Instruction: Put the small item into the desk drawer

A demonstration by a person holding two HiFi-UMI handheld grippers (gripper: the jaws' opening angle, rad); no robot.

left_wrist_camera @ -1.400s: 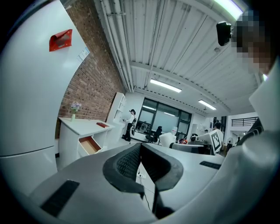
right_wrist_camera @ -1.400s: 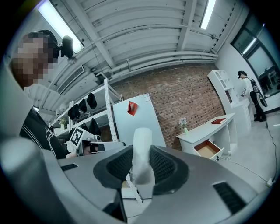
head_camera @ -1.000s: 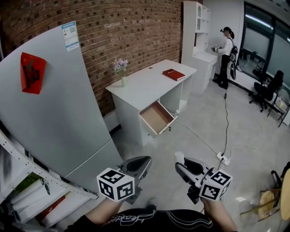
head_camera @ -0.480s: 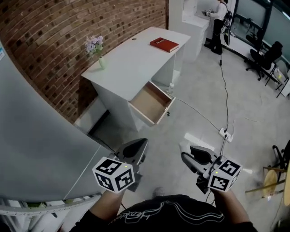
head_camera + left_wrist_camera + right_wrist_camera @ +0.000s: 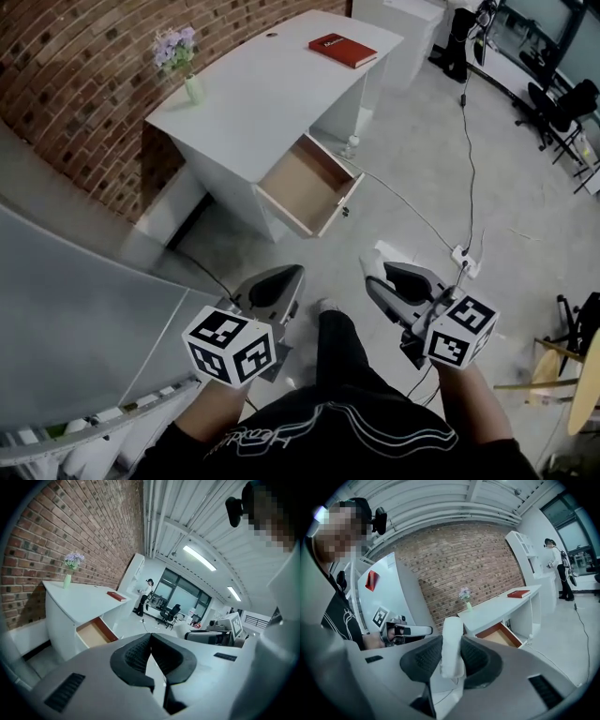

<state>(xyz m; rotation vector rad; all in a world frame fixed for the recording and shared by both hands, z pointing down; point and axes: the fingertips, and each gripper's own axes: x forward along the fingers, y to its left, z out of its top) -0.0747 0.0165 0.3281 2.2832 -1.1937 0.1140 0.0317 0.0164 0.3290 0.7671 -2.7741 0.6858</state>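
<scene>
**Drawer open ahead, item in the right gripper**

The small white item [image 5: 452, 644] sits pinched between the jaws of the right gripper [image 5: 382, 279]. It stands upright, its long axis running up past the dark pads, and the jaws are about half open around it. The drawer [image 5: 300, 178] hangs pulled out from the white desk [image 5: 262, 94], well apart from both grippers. In the head view it lies ahead and a little to the left of the right gripper, with its open front facing this way. The left gripper [image 5: 277, 286] is about as near, but its jaws are closed together and hold nothing. The delivery looks to fall to the right hand.
</scene>
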